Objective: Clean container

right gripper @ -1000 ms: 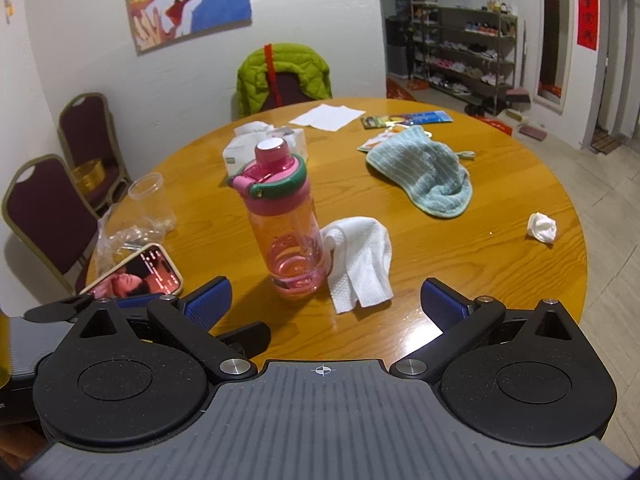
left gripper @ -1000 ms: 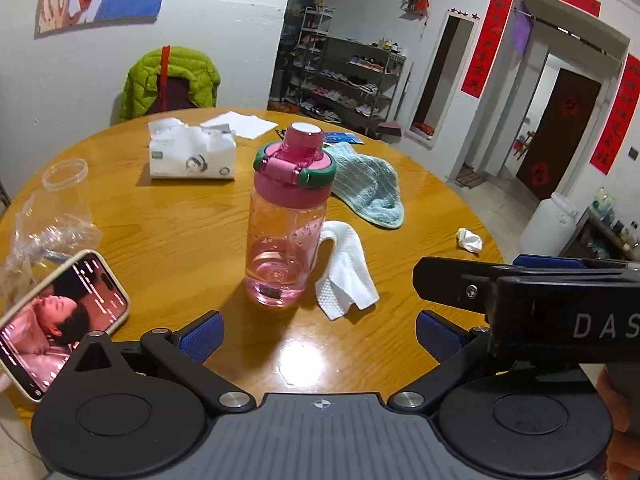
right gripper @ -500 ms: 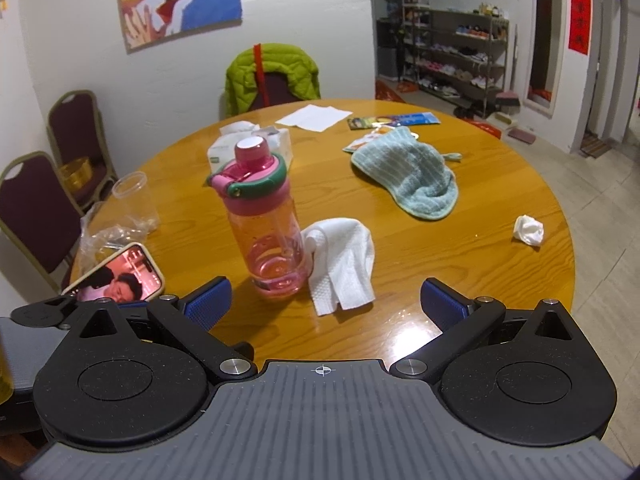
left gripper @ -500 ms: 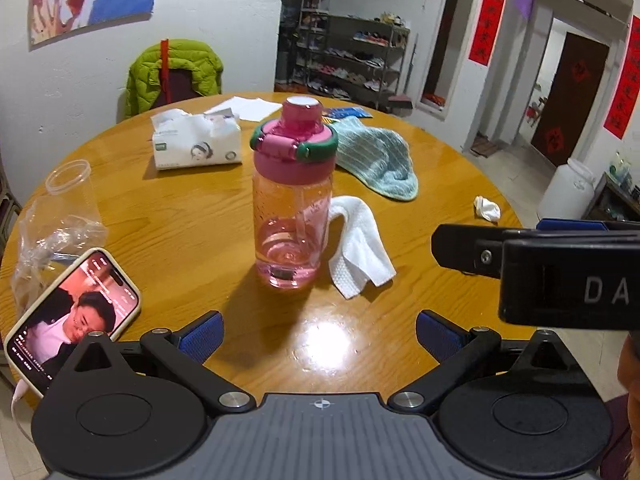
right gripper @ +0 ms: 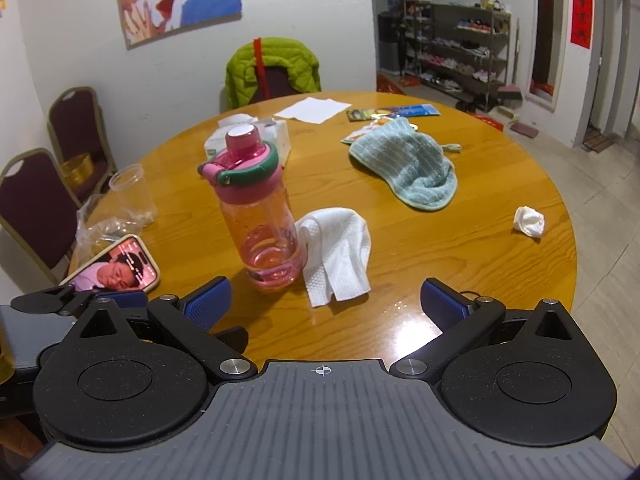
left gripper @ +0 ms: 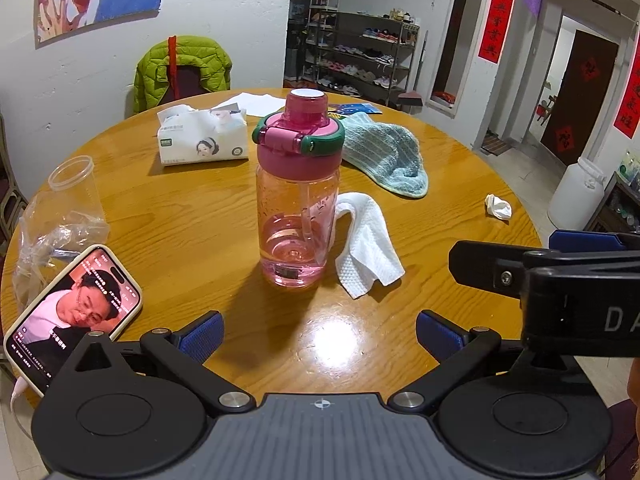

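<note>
Pink bottle (left gripper: 297,196): stood upright near the middle of the round wooden table (left gripper: 200,216), lid closed, a little liquid seen at the bottom through its clear pink wall.
White cloth (left gripper: 366,248): lain crumpled on the table, touching the bottle's right side.
Left gripper (left gripper: 318,330): held low at the near table edge — blue-padded fingers spread wide apart, nothing between them, the bottle framed ahead and untouched.
Right gripper (right gripper: 324,302): likewise held with its jaws parted and empty — the bottle and the white cloth are seen just ahead, left of centre.
Teal towel (left gripper: 384,152): heaped behind and to the right of the bottle, apart from it.
Tissue pack (left gripper: 202,134): set behind the bottle, to the left.
Phone (left gripper: 74,312): laid face up at the near left edge, screen lit, beside a crumpled clear bag and a clear plastic cup (left gripper: 76,188).
Crumpled tissue (left gripper: 498,206): left alone near the table's right rim, well apart from the bottle.
Green jacket (left gripper: 180,68): draped over a chair at the far side.
</note>
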